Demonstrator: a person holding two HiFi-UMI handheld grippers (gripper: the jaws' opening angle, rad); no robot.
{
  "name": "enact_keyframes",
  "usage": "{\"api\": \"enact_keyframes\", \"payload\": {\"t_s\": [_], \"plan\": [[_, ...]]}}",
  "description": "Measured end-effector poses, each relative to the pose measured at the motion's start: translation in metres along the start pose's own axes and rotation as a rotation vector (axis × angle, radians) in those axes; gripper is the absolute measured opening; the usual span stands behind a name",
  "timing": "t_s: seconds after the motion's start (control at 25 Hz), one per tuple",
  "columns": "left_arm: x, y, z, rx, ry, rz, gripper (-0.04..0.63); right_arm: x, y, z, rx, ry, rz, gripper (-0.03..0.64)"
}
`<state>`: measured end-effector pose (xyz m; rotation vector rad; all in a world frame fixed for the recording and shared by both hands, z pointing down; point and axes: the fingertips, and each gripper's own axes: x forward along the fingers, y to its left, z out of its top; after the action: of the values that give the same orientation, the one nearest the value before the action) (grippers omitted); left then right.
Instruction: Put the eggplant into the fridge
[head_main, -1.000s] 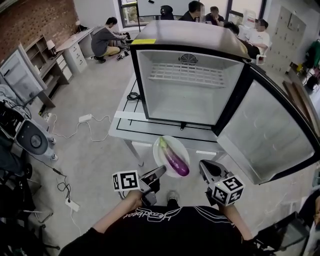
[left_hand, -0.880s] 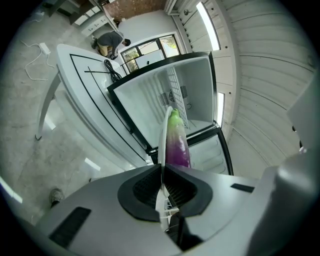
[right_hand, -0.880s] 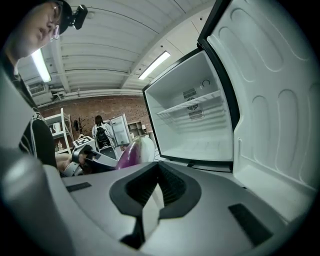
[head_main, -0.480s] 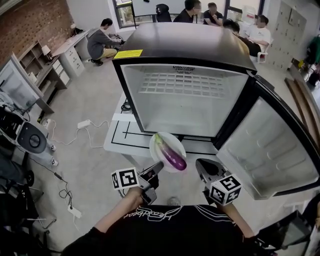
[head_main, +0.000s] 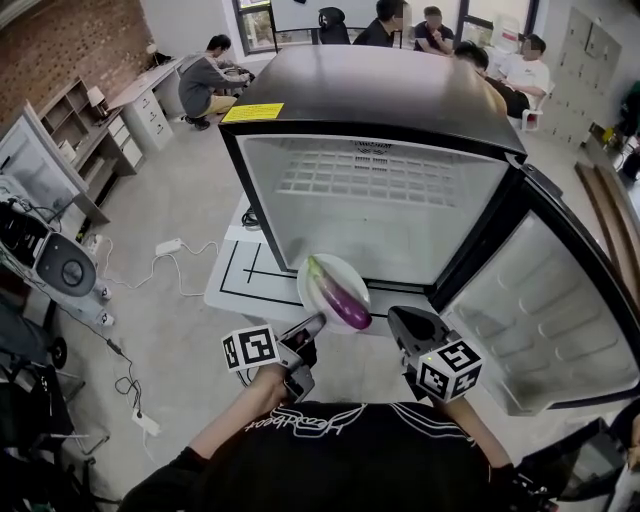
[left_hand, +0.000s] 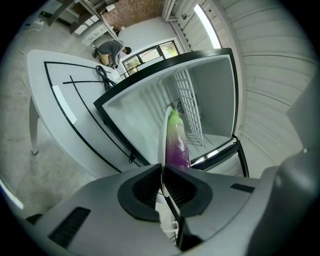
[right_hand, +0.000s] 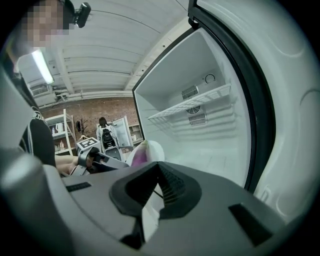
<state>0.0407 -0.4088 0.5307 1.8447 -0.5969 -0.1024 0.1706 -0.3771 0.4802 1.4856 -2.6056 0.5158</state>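
A purple eggplant (head_main: 341, 301) with a green stem end lies on a white plate (head_main: 313, 294). My left gripper (head_main: 318, 324) is shut on the plate's near rim and holds it in the air in front of the open fridge (head_main: 380, 215). In the left gripper view the rim (left_hand: 162, 134) runs up from the shut gripper (left_hand: 162, 168), with the eggplant (left_hand: 176, 144) beyond. My right gripper (head_main: 394, 319) is shut with nothing in it, just right of the plate. From the right gripper (right_hand: 157, 167) the plate (right_hand: 151, 149) and the left gripper (right_hand: 107, 161) show at the left.
The fridge stands on a white table (head_main: 238, 287); its inside holds only a wire shelf (head_main: 385, 178). Its door (head_main: 545, 305) hangs open at the right. Cables and a power strip (head_main: 168, 246) lie on the floor at the left. Several people sit at the back.
Both grippers and the plate with the eggplant have moved forward toward the open fridge, which now looms larger and nearer. Both stay shut as before.
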Motion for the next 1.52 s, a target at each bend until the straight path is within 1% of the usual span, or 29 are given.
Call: {"api": "enact_keyframes", "payload": {"t_s": [0.36,0.56,0.92,1.16,1.52], "plan": [[0.018,0.002,0.027,0.011,-0.017,0.022,0.025,0.003,-0.014,0.013,0.01,-0.041,-0.034,0.006],[0.036,0.01,0.042,0.046,-0.014,0.042,0.025,0.013,-0.025,0.012,0.017,-0.042,-0.051,0.005],[0.077,0.023,0.064,0.043,0.021,0.056,0.025,0.033,-0.042,0.013,0.034,-0.033,-0.089,0.006],[0.098,0.035,0.076,0.043,0.038,0.079,0.025,0.043,-0.051,0.013,0.05,-0.027,-0.109,0.006],[0.127,0.046,0.091,0.034,0.04,0.097,0.025,0.056,-0.066,0.012,0.07,-0.013,-0.137,0.006]]}}
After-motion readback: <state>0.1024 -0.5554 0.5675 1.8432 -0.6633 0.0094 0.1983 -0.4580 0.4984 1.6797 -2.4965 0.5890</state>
